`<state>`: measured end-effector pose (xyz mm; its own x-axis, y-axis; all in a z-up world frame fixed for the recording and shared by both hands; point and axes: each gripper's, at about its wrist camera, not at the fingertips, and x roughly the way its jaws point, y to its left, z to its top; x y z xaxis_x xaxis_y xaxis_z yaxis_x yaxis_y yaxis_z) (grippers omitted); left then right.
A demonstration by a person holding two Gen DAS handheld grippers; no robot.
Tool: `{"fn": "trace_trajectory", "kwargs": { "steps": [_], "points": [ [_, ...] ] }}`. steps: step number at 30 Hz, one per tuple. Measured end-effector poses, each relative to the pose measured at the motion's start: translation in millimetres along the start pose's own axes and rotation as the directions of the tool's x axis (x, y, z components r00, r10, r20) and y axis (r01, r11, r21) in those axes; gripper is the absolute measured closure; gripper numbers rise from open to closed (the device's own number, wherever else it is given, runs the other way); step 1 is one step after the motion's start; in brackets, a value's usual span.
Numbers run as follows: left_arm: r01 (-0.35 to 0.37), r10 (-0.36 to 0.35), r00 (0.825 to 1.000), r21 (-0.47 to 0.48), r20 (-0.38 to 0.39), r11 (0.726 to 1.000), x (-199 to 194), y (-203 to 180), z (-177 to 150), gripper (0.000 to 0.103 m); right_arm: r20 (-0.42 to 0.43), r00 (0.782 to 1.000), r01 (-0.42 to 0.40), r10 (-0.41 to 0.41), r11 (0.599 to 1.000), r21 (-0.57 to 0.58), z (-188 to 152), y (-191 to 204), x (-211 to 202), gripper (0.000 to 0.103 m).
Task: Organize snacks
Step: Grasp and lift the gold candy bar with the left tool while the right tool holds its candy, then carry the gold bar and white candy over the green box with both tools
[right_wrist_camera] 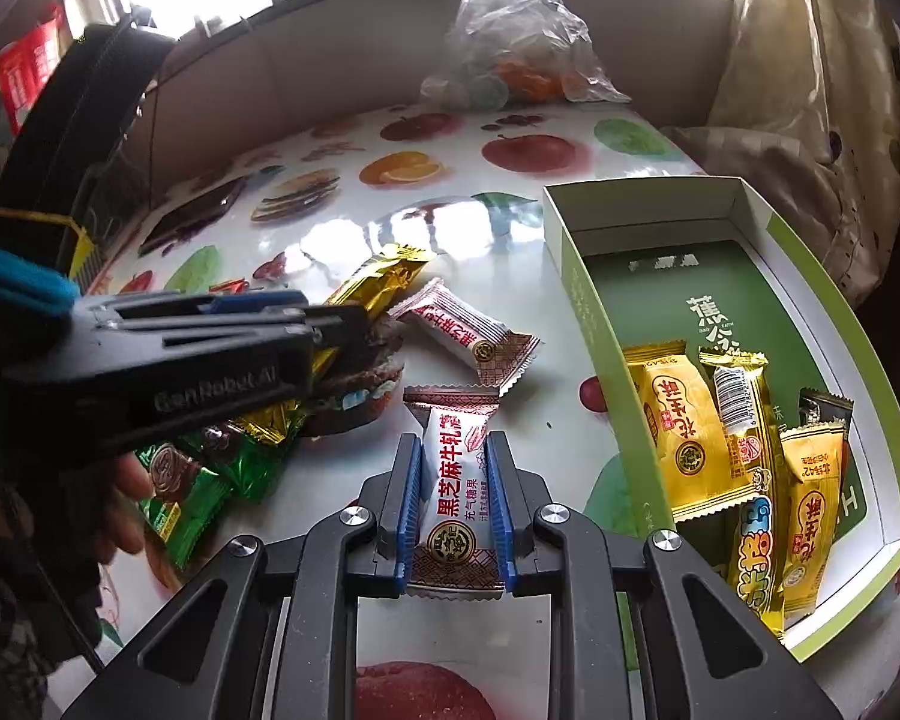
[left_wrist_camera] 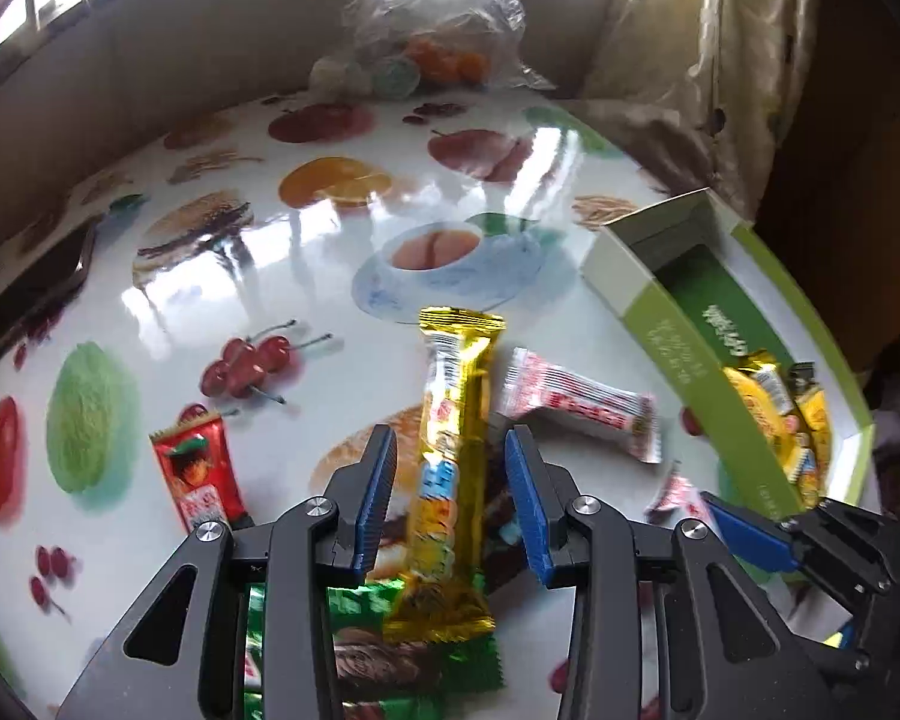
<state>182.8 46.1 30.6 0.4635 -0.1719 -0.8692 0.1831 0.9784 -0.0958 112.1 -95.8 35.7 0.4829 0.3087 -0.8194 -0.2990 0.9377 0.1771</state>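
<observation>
- Right wrist view only: my right gripper (right_wrist_camera: pixel 455 495) clamps a white sesame-candy packet (right_wrist_camera: pixel 453 483), just left of the green box (right_wrist_camera: pixel 576 294); yellow packets (right_wrist_camera: pixel 684 432) lie inside the box.
- Left wrist view: my left gripper (left_wrist_camera: pixel 450 498) straddles a gold bar (left_wrist_camera: pixel 453 450), jaws narrowed but pads apart from it.
- A green wrapper (left_wrist_camera: pixel 414 654) lies under the bar; a red packet (left_wrist_camera: pixel 201 474) lies farther left.
- Beyond the box, open tabletop (left_wrist_camera: pixel 258 300) runs to a plastic bag (left_wrist_camera: pixel 432 30).

A long gold snack bar (left_wrist_camera: pixel 453 456) is seen between the blue pads (left_wrist_camera: pixel 371 495) of the left tool (left_wrist_camera: pixel 453 501), untouched by either, above the fruit-printed counter (left_wrist_camera: pixel 306 276) beside a green box (left_wrist_camera: pixel 684 330).
</observation>
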Motion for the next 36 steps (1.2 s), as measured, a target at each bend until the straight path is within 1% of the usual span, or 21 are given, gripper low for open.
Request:
{"fn": "trace_trajectory", "kwargs": {
  "steps": [1, 5, 7, 15, 16, 17, 20, 27, 36],
  "points": [
    [-0.009, 0.009, 1.000, 0.003, 0.000, 1.000, 1.4, 0.3, 0.9, 0.064, 0.000, 1.000, -0.002, 0.002, 1.000, 0.005, 0.0, -0.4, -0.3, 0.083],
    [0.001, -0.002, 0.999, -0.004, -0.034, 1.000, 12.7, -0.6, 2.7, 0.064, -0.004, 1.000, -0.006, 0.006, 1.000, 0.009, 0.0, -0.3, 0.3, 0.083],
    [-0.012, 0.012, 0.999, 0.001, -0.046, 1.000, 17.2, -3.2, 3.2, 0.064, -0.006, 1.000, -0.007, 0.007, 1.000, 0.009, 0.5, 0.2, 1.2, 0.083],
    [-0.034, 0.034, 0.999, 0.000, -0.032, 0.999, 19.1, -7.2, 2.8, 0.065, -0.005, 1.000, -0.012, 0.012, 1.000, 0.010, 0.5, -0.7, 0.9, 0.083],
    [-0.042, 0.042, 0.999, 0.003, -0.030, 0.999, 19.2, -7.9, 2.6, 0.068, -0.004, 1.000, -0.012, 0.012, 1.000, 0.009, 0.6, -0.9, 0.9, 0.083],
    [-0.045, 0.045, 0.999, 0.003, -0.027, 0.999, 19.3, -8.4, 2.4, 0.077, -0.004, 1.000, -0.012, 0.012, 1.000, 0.009, 0.4, -0.6, 0.9, 0.083],
    [-0.041, 0.041, 0.999, 0.002, -0.025, 0.999, 19.0, -8.4, 2.3, 0.079, -0.003, 1.000, -0.010, 0.010, 1.000, 0.010, 0.4, -0.7, 0.7, 0.083],
    [-0.053, 0.053, 0.999, 0.002, -0.005, 0.999, 13.3, -6.9, 0.8, 0.079, -0.001, 1.000, -0.005, 0.005, 1.000, 0.010, 0.2, -0.7, -0.6, 0.083],
    [-0.060, 0.061, 0.997, -0.009, 0.050, 0.998, -10.4, -4.7, 0.8, 0.079, 0.012, 1.000, -0.001, 0.001, 1.000, 0.006, 1.6, 0.9, -5.0, 0.083]
  ]
}}
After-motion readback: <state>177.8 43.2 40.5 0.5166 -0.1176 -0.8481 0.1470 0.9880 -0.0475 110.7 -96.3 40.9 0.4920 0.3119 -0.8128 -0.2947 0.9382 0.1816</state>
